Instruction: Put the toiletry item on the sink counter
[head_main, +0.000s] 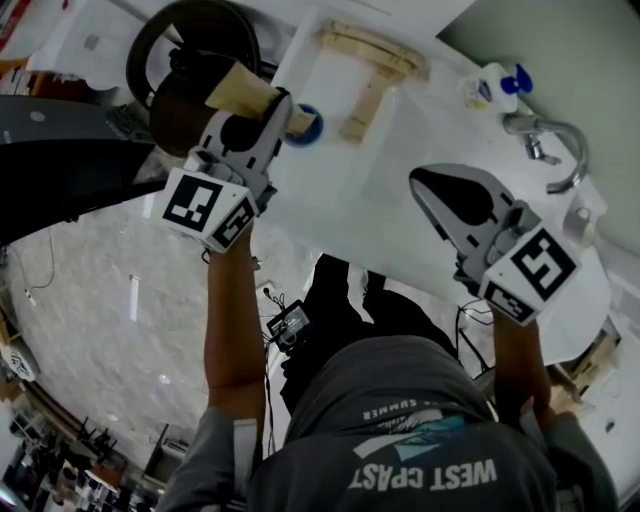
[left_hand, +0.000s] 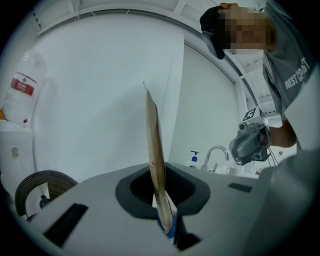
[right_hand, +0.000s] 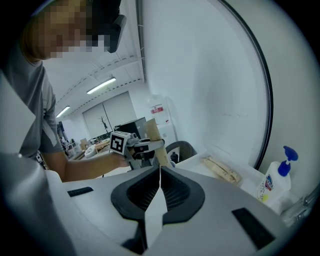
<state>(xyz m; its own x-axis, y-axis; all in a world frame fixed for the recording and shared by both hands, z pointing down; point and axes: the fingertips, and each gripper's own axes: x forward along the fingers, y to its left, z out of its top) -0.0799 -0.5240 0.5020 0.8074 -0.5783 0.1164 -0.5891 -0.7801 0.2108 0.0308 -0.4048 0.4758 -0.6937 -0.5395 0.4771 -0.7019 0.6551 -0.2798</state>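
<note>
My left gripper (head_main: 262, 105) is shut on a flat tan tube (head_main: 240, 92) with a blue cap end (head_main: 305, 127). It holds the tube in the air near the left end of the white sink counter (head_main: 340, 190). In the left gripper view the tube (left_hand: 155, 150) stands edge-on between the jaws, its blue end low in the grip. My right gripper (head_main: 455, 200) hovers over the counter near the sink, shut with nothing in it. In the right gripper view its jaws (right_hand: 160, 175) meet at the tips, and the left gripper (right_hand: 132, 147) with the tube (right_hand: 155, 137) shows beyond.
A chrome faucet (head_main: 550, 150) and a blue-pump soap bottle (head_main: 497, 85) stand at the counter's right end. A wooden rack (head_main: 365, 70) lies on the counter's back part. A dark round wicker basket (head_main: 195, 45) sits on the floor beyond the left gripper.
</note>
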